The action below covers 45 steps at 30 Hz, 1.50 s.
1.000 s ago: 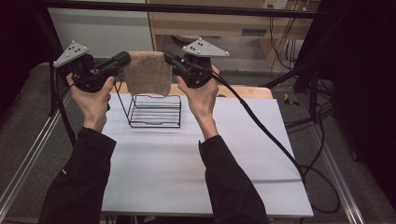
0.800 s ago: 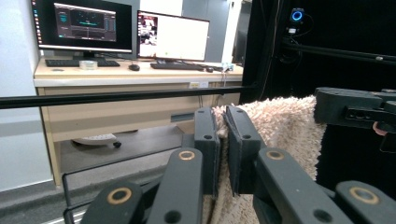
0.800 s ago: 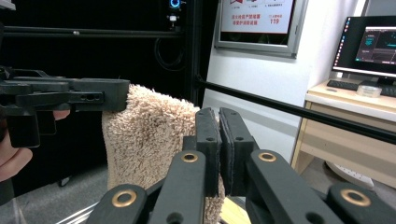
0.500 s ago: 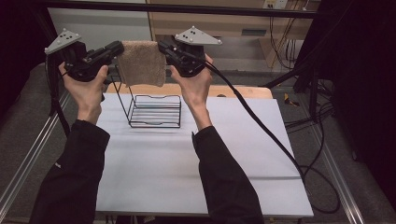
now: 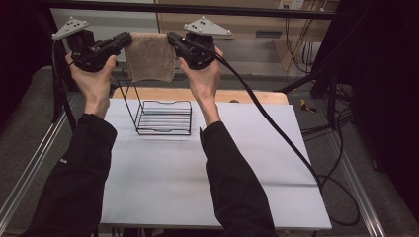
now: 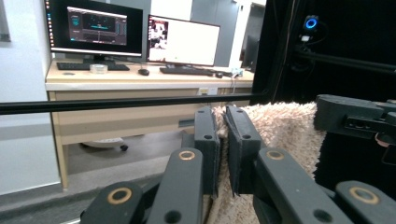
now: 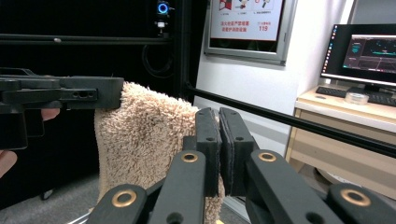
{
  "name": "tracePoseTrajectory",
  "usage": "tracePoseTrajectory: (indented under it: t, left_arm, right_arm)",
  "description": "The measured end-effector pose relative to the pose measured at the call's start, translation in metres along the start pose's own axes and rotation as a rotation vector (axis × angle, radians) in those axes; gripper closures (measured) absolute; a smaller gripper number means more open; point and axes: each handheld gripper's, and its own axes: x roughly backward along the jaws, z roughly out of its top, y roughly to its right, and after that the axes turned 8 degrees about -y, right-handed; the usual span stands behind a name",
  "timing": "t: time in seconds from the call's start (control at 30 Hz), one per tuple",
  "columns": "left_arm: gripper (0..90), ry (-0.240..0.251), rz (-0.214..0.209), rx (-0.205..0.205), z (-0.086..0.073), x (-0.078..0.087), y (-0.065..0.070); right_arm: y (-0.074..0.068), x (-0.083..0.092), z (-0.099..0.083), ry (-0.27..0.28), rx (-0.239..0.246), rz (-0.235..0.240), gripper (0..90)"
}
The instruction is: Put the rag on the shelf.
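Item, left to right. Left claw [image 5: 124, 40]: pressed onto the left top corner of the towel [image 5: 150, 58], pile bunched between its pads in the left gripper view. Towel: tan, thick looped pile, held aloft between both hands, hanging in a flat sheet above and just behind the wire rack [image 5: 163, 117] on the white counter [image 5: 163, 182]. Handling, by judgement: light, limp, non-fragile, rough enough not to slip; best taken at the two upper corners, kept level and taut so it drapes cleanly over a rail. Right claw [image 5: 174, 39]: pinching the right top corner likewise
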Motion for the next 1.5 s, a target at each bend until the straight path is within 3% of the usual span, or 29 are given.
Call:
tracePoseTrajectory:
  t: [0.37, 0.63, 0.83, 0.93, 1.1, 1.5]
  left_arm:
    - [83.4, -0.001, 0.005, 0.002, -0.005, -0.017, -0.013]
    - [83.4, -0.010, 0.033, -0.031, -0.009, -0.024, -0.018]
    - [83.4, -0.029, 0.025, -0.034, -0.019, -0.025, -0.021]
    - [83.4, -0.049, 0.028, -0.061, -0.027, -0.024, -0.020]
    - [83.4, -0.058, 0.009, -0.058, -0.039, -0.017, -0.018]
    - [83.4, -0.063, -0.015, -0.063, -0.060, -0.005, -0.015]
  right_arm:
    - [0.011, -0.016, -0.001, -0.014, 0.012, -0.011, 87.4]
    - [0.016, -0.028, -0.005, -0.038, 0.013, -0.017, 87.4]
    - [0.013, -0.031, -0.014, -0.067, 0.031, -0.016, 87.4]
    - [0.010, -0.030, -0.021, -0.098, 0.057, -0.023, 87.3]
    - [0.007, -0.027, -0.031, -0.118, 0.040, 0.002, 87.2]
    - [0.000, -0.021, -0.043, -0.138, 0.052, 0.030, 87.2]
